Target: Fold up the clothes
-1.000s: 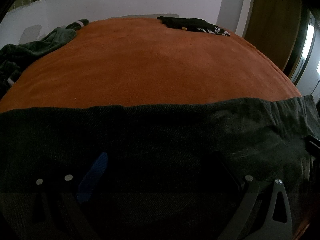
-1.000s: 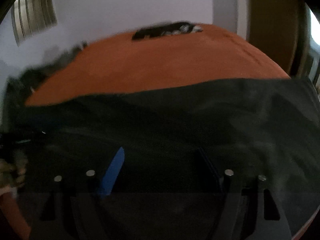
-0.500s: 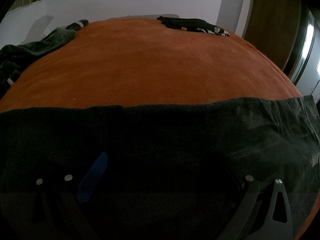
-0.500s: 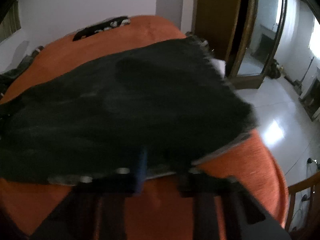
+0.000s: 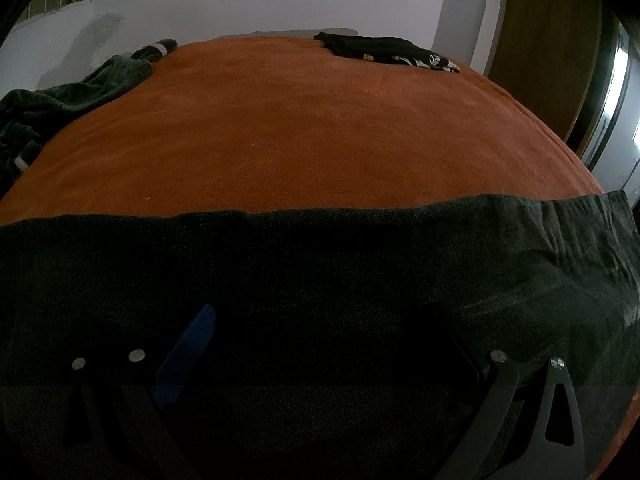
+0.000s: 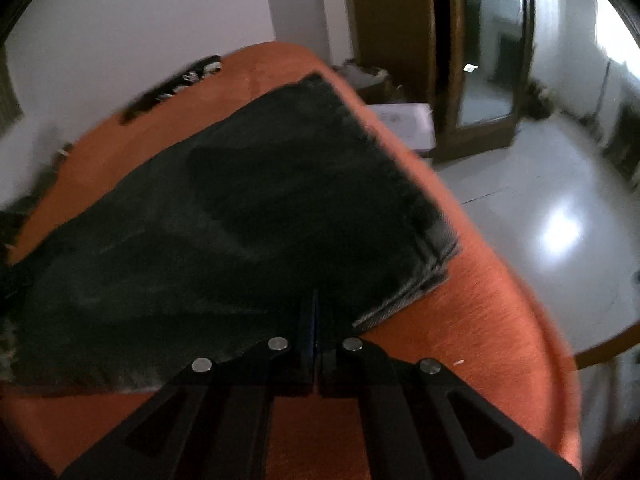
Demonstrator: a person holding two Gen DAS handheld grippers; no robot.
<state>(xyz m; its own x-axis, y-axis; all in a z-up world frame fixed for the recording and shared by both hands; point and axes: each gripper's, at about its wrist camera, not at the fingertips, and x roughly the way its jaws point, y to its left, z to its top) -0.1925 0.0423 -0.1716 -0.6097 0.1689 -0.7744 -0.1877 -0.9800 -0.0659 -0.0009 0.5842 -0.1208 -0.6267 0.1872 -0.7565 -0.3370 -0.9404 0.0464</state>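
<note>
Orange bedspread (image 5: pixel 320 128), mirrored wardrobe door (image 6: pixel 486 60)

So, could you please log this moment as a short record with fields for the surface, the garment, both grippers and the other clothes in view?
surface: orange bedspread
garment: dark denim piece lying flat along the near edge of the bed
left gripper: jaws wide apart over the denim, nothing pinched
right gripper: shut at the denim's near edge; a pinch cannot be confirmed
other clothes: folded black printed garment at the far edge; crumpled dark green pile at the far left
</note>
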